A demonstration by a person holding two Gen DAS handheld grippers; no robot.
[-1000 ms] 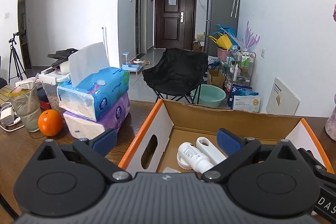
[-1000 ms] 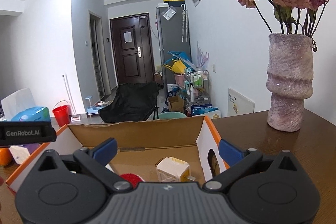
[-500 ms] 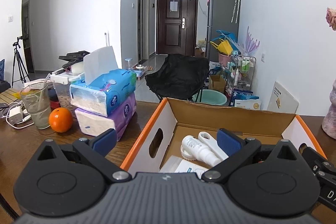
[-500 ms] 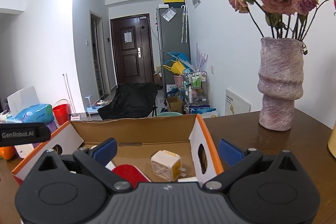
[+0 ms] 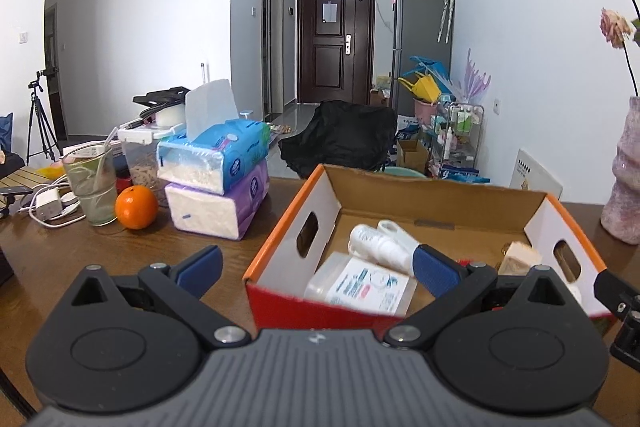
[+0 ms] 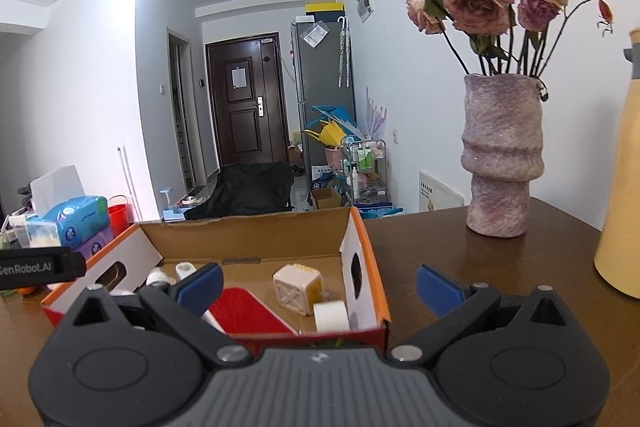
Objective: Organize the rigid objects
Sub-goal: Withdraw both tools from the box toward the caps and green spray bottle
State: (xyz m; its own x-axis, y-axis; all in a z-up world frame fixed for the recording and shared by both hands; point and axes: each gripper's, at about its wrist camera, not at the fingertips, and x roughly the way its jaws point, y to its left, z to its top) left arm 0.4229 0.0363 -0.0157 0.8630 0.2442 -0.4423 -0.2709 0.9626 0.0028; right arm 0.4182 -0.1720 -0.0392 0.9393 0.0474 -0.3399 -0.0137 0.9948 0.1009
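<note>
An open cardboard box (image 5: 280, 255) with orange rim sits on the brown table; it also shows in the right wrist view (image 6: 366, 263). It holds white bottles (image 5: 376, 243), a flat white packet (image 5: 360, 285), a cream plug cube (image 6: 298, 285), a red-bristled brush (image 6: 244, 311) and a white roll (image 6: 331, 315). My left gripper (image 5: 318, 267) is open and empty, in front of the box's near left corner. My right gripper (image 6: 318, 283) is open and empty, in front of the box's near right corner.
Left of the box stand stacked tissue packs (image 5: 216, 183), an orange (image 5: 136, 207), a glass (image 5: 90, 187) and a charger with cables (image 5: 48, 205). A pink vase of dried roses (image 6: 502, 159) and a yellow jug (image 6: 624, 187) stand to the right.
Both grippers have pulled back and up from the box; its near red wall and more of its contents now show. Both stay open and empty.
</note>
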